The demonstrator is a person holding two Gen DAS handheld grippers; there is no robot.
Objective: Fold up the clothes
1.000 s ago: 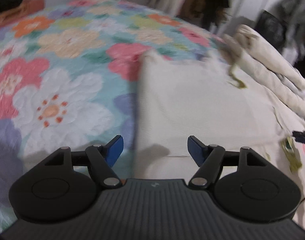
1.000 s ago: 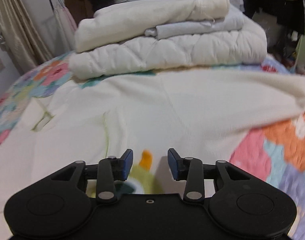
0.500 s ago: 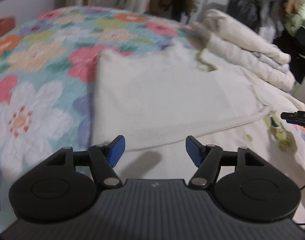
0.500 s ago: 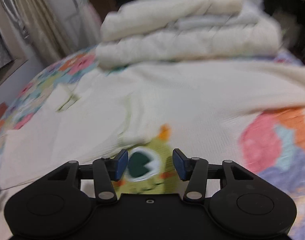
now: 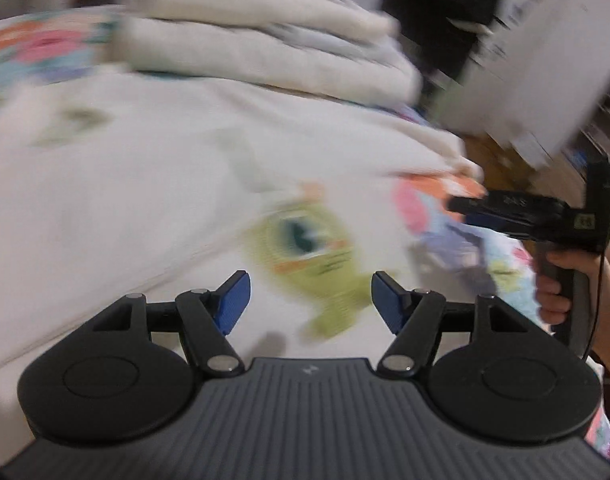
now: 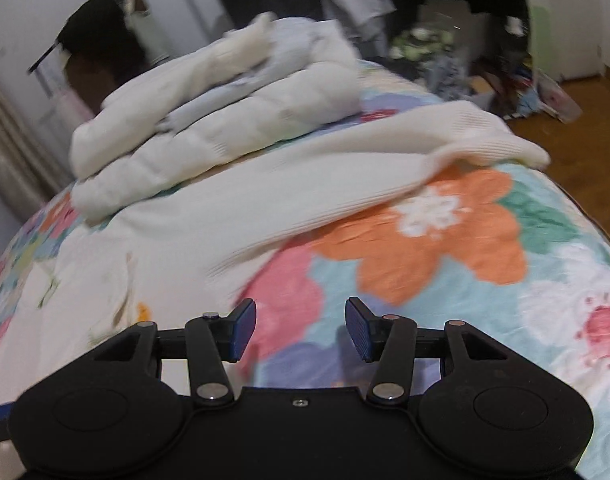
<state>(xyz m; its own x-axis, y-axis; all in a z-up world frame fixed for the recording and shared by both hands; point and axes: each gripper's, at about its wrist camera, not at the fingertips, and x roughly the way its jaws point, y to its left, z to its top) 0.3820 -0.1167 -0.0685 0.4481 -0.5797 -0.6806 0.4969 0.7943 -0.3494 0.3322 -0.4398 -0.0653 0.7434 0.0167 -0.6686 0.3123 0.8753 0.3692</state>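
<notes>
A cream sweater (image 5: 145, 184) lies spread on the flowered bedspread (image 6: 445, 260), with a green cartoon print (image 5: 309, 248) on its front. My left gripper (image 5: 309, 300) is open and empty, just above the print. My right gripper (image 6: 301, 328) is open and empty over the bedspread, beside the sweater's edge. The sweater's unfolded sleeve (image 6: 405, 160) stretches to the right ahead of it. The right gripper also shows in the left wrist view (image 5: 525, 216), held by a hand at the right.
A stack of folded cream and pale garments (image 6: 225, 108) sits at the far side of the bed; it also shows in the left wrist view (image 5: 265, 48). The bed's edge drops to a wooden floor (image 6: 565, 144) with clutter at the right.
The left gripper has swung right, from the folded left part of the sweater to over the green print. The right gripper has swung right, off the print, to over the bedspread.
</notes>
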